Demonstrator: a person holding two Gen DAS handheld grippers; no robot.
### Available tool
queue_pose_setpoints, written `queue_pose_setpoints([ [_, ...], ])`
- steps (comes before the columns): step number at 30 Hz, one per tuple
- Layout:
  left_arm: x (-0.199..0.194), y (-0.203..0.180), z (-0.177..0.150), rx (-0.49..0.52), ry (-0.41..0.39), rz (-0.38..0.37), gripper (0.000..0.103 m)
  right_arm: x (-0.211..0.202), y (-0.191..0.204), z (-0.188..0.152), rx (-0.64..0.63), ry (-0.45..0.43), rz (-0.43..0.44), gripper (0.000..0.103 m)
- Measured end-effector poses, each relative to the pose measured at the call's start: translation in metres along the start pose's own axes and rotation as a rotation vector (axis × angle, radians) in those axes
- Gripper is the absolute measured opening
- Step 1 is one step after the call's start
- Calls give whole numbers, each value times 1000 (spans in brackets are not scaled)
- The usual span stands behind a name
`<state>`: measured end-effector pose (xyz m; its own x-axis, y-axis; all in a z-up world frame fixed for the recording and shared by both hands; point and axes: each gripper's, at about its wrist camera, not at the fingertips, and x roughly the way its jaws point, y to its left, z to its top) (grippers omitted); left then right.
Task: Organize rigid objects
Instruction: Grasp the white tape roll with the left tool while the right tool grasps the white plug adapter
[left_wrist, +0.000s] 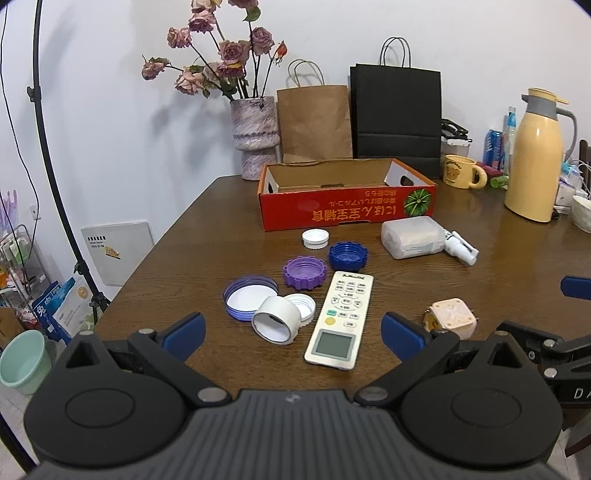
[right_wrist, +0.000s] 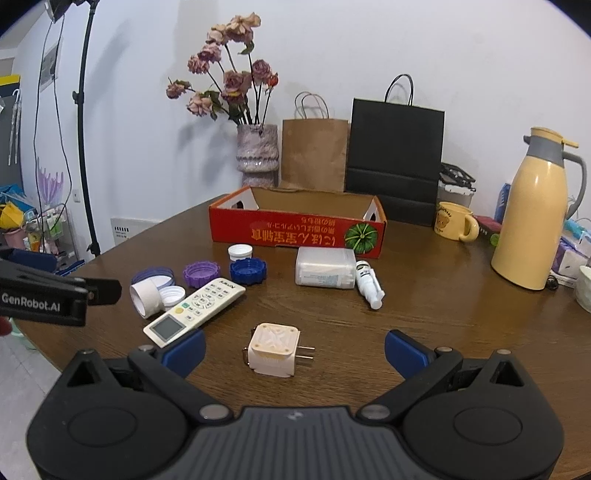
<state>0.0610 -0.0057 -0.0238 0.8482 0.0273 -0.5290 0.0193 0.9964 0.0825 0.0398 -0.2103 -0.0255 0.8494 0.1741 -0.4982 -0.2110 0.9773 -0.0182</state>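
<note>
Left gripper (left_wrist: 293, 334) held low over the near table edge, fingers spread wide, nothing between them; the white remote (left_wrist: 339, 319) and the tape roll (left_wrist: 276, 320) lie on the wooden table (left_wrist: 480, 280) just ahead of the gap. Right gripper (right_wrist: 294, 349) likewise spread wide and empty, with the beige plug adapter (right_wrist: 274, 349) on the table between its blue fingertips, prongs pointing right, not touched by either pad. Behind the tape roll: a small white cap (left_wrist: 303, 308) touching it, and a large blue-rimmed lid (left_wrist: 250, 297) beside that. Further back, a purple cap (left_wrist: 305, 273), a dark blue cap (left_wrist: 348, 256) and a white cap (left_wrist: 315, 238), each open side up. Right of these, a translucent plastic box (left_wrist: 412, 236) with a white spray bottle (left_wrist: 460, 246) lying against its right side. Beyond, the red cardboard box (left_wrist: 347, 208), open-topped; interior visible as bare cardboard. Farthest, along the wall: vase of dried roses (left_wrist: 255, 136), brown paper bag (left_wrist: 314, 122), black paper bag (left_wrist: 396, 118), yellow mug (left_wrist: 461, 171), yellow thermos (left_wrist: 535, 162).
</note>
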Motion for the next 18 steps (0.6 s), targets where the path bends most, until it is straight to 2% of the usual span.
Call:
queue_pose_setpoints([
  [18, 64, 18, 0, -20, 73, 19, 103, 69, 6, 0, -7, 102, 16, 103],
])
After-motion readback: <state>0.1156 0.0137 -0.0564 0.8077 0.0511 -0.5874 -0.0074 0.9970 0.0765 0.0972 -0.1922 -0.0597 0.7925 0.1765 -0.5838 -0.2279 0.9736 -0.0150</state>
